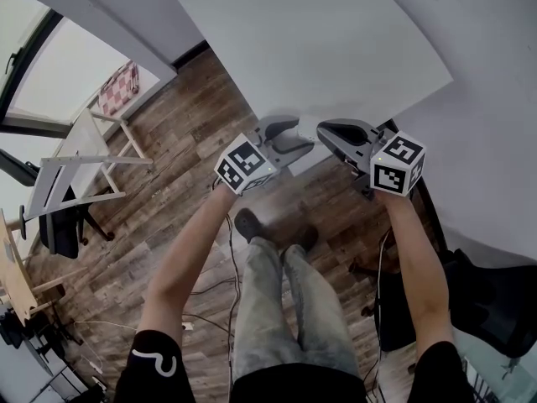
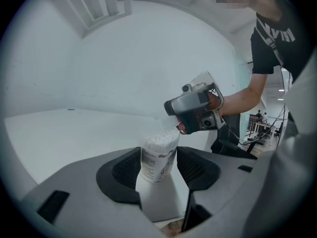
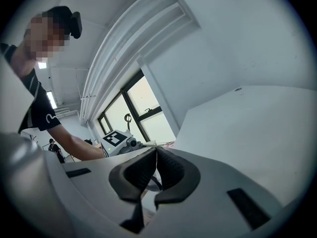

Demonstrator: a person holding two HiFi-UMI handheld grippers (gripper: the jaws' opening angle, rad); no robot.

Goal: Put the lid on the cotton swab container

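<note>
A clear cotton swab container [image 2: 159,150], open-topped and full of white swabs, stands upright between the pads of my left gripper [image 2: 159,168], which is shut on its sides. Just above its mouth, my right gripper [image 2: 174,125] pinches a thin clear lid [image 2: 170,123]. In the right gripper view the right gripper [image 3: 154,170] has its jaws pressed together, with the lid's pale edge [image 3: 148,144] sticking out past them. In the head view my left gripper [image 1: 302,134] and right gripper [image 1: 325,138] meet tip to tip at the white table's [image 1: 336,40] near edge; container and lid are hidden there.
The table edge runs right under the grippers, with wooden floor [image 1: 168,225] and the person's legs [image 1: 285,309] below. A white folding rack [image 1: 84,154] stands at the left and a black chair [image 1: 495,300] at the right. Walls and a large window [image 3: 143,108] lie behind.
</note>
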